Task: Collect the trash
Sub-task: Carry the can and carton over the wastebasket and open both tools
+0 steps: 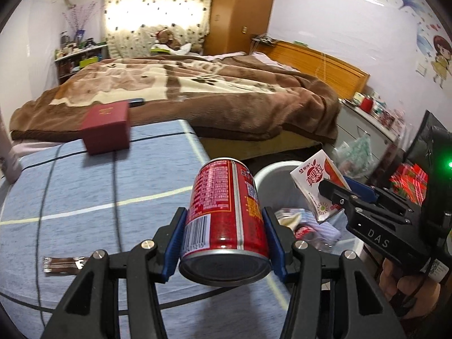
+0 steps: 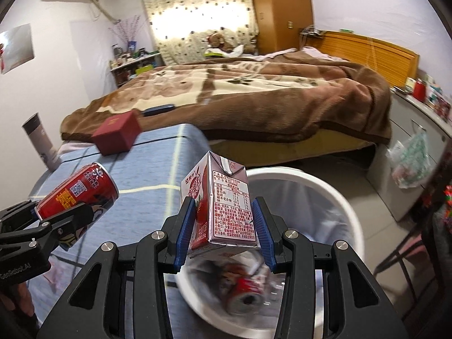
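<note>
While the left gripper (image 1: 224,236) clamps a red can (image 1: 226,220) above the table edge and the right gripper (image 2: 224,231) pinches a carton (image 2: 223,209) over the white bin (image 2: 325,189), both should clear its rim before releasing.

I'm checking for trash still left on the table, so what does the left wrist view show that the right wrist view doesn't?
Only the left wrist view: a brown wrapper lying on the blue table.
Only the right wrist view: a grey tumbler at the table's far edge.
Both: the left gripper shut on a red can, the right gripper shut on a carton, the white bin with trash inside, and a red box.
</note>
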Motion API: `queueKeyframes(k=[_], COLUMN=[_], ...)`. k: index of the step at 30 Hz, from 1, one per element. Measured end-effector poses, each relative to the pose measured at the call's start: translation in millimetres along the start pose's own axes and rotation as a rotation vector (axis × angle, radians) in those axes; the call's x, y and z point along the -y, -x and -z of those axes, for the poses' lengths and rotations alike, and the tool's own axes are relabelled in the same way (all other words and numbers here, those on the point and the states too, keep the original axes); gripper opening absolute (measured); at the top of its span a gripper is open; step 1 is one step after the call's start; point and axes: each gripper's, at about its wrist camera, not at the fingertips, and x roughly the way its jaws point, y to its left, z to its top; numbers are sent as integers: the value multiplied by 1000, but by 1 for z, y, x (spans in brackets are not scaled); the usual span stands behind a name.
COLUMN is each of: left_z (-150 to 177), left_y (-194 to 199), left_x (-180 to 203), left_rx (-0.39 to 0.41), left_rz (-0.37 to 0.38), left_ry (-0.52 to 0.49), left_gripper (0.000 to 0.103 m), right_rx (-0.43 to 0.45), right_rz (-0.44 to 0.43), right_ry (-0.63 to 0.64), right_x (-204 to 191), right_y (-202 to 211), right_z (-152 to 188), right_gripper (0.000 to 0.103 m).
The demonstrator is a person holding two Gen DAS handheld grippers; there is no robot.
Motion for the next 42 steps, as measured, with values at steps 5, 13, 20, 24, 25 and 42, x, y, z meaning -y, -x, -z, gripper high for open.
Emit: queueKeyframes(k=[5, 13, 20, 24, 25, 42], left_z=[-3, 0, 4, 5, 5, 4], left_y=[-12, -38, -61, -67, -69, -50], left_x=[28, 65, 83, 88, 88, 75], left_rx=[-16, -70, -117, -120, -124, -91], left_rz=[31, 84, 96, 118, 121, 118], left_ry=[-38, -71, -83, -73, -74, -53], left_gripper=[55, 55, 55, 55, 55, 67], right_rx=[-6, -43, -91, -117, -126, -103], right_rz=[37, 84, 107, 118, 119, 122], right_ry=[-46, -57, -65, -63, -64, -76], right_x=[29, 56, 76, 80, 81, 80], right_y=[4, 1, -10, -18, -19, -11], right_z=[5, 15, 24, 26, 27, 31], right_gripper=[43, 43, 43, 44, 44, 58])
